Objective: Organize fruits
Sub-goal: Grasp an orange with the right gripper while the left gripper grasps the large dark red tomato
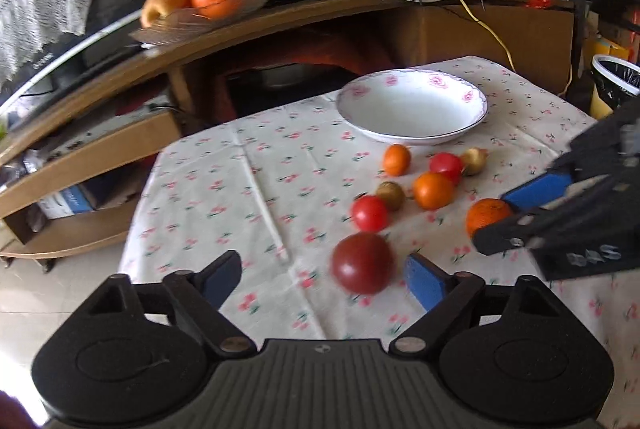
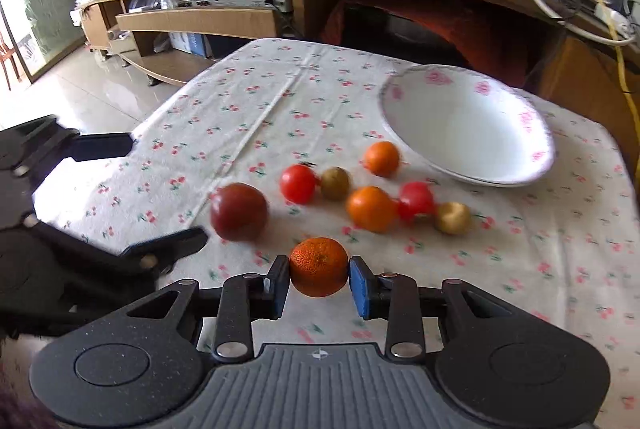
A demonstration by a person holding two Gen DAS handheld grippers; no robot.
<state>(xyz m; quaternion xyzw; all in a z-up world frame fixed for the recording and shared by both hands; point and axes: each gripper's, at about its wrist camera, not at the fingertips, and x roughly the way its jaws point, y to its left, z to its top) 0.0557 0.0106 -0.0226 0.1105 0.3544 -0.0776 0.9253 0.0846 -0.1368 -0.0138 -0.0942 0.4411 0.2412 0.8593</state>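
Right gripper [image 2: 319, 279] has its jaws clamped on the rough orange [image 2: 319, 272], low over the tabletop [image 2: 260, 101] (flowered cloth). Left gripper [image 1: 320, 275], jaws wide apart, frames the dark red tomato [image 1: 363, 263] without touching it. The white bowl [image 2: 468, 127] sits beyond the loose fruit.

Cherry-print tablecloth [image 1: 224, 189] under bowl [image 1: 412, 105], fruits [image 1: 434, 191]

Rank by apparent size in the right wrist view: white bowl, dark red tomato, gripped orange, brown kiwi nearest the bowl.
1. white bowl
2. dark red tomato and gripped orange: alike, and both close to the camera, so unranked
3. brown kiwi
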